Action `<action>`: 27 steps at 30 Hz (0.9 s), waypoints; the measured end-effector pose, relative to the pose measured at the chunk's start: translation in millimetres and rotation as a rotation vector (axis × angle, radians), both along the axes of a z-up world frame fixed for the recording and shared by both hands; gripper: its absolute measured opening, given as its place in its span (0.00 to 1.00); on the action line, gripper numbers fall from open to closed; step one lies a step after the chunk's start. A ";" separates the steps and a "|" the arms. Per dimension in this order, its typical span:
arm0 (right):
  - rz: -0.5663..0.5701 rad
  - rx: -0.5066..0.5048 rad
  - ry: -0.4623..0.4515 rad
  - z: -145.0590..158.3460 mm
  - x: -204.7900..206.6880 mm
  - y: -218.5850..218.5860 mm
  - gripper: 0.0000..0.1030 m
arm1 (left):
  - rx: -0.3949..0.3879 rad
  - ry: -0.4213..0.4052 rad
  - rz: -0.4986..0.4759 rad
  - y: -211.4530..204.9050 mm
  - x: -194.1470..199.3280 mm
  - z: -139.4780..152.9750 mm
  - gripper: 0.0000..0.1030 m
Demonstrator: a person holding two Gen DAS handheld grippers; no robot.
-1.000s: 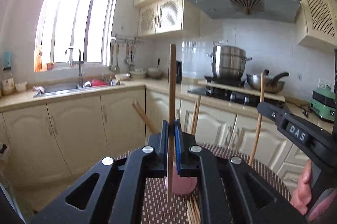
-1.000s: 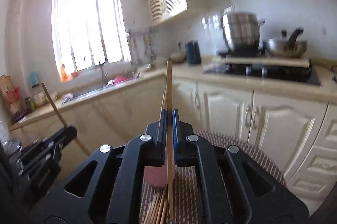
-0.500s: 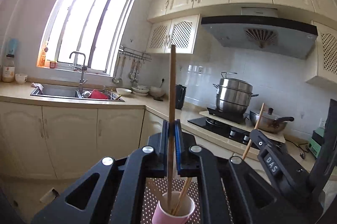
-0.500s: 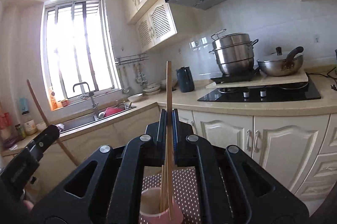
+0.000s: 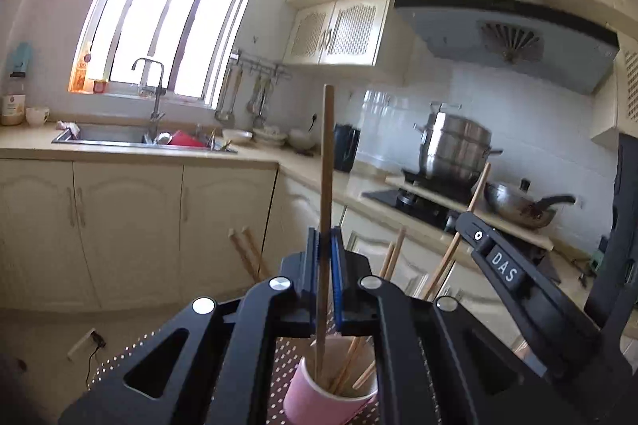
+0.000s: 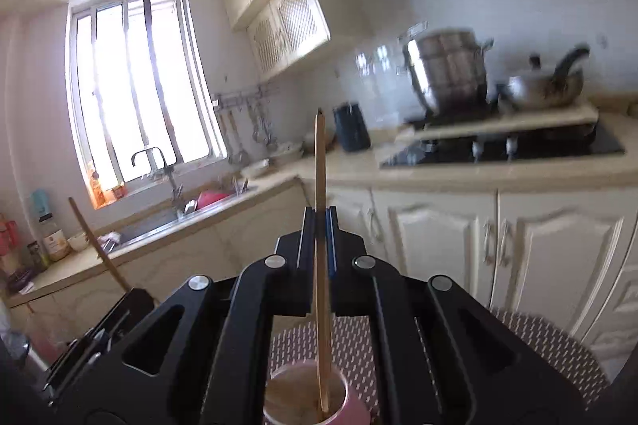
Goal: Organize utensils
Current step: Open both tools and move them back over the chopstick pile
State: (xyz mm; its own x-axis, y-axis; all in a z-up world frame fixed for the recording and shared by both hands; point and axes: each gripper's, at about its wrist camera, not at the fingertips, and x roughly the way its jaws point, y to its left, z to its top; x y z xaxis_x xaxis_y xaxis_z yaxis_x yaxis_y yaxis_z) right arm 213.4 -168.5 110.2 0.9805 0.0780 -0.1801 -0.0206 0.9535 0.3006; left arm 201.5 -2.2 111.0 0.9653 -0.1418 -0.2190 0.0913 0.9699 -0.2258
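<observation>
Both grippers, left [image 5: 323, 257] and right [image 6: 318, 237], have swung over the pink cup [image 5: 319, 397], jaws each clamped on an upright chopstick [image 5: 326, 185] whose tip now dips inside, so release looks next.

Crowded pink cup, open air above

Chopsticks [image 5: 351, 361] leaning inside the pink cup [image 5: 319, 399] narrow its mouth; the right gripper [image 5: 494, 265] crowds its right side, while room stays open above the dotted mat [image 6: 538, 341].

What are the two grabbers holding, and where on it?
Each holds one chopstick upright, pinched near its middle: the left gripper its chopstick, the right gripper its chopstick.
</observation>
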 end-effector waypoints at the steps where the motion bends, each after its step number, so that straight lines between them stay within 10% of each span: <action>1: -0.001 -0.009 0.014 -6.2 1.3 0.3 0.06 | 0.000 0.013 -0.007 0.9 1.2 -5.2 0.06; 11: 0.082 -0.080 0.230 -60.0 30.4 5.1 0.08 | 0.093 0.126 0.029 1.7 8.8 -57.8 0.15; 15: 0.035 -0.111 0.271 -66.2 23.7 -1.9 0.73 | 0.095 0.164 0.011 10.2 11.0 -66.7 0.27; 27: 0.021 -0.269 0.198 -66.2 -22.5 1.1 0.73 | 0.163 0.175 -0.019 11.1 0.8 -70.2 0.37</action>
State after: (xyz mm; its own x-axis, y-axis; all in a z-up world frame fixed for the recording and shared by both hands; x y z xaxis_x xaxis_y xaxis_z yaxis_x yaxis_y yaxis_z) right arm 190.9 -167.4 43.9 0.9232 0.0220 -0.3837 -0.0077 0.9992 0.0387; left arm 202.3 8.8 40.8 0.9080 -0.1086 -0.4046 0.0829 0.9933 -0.0806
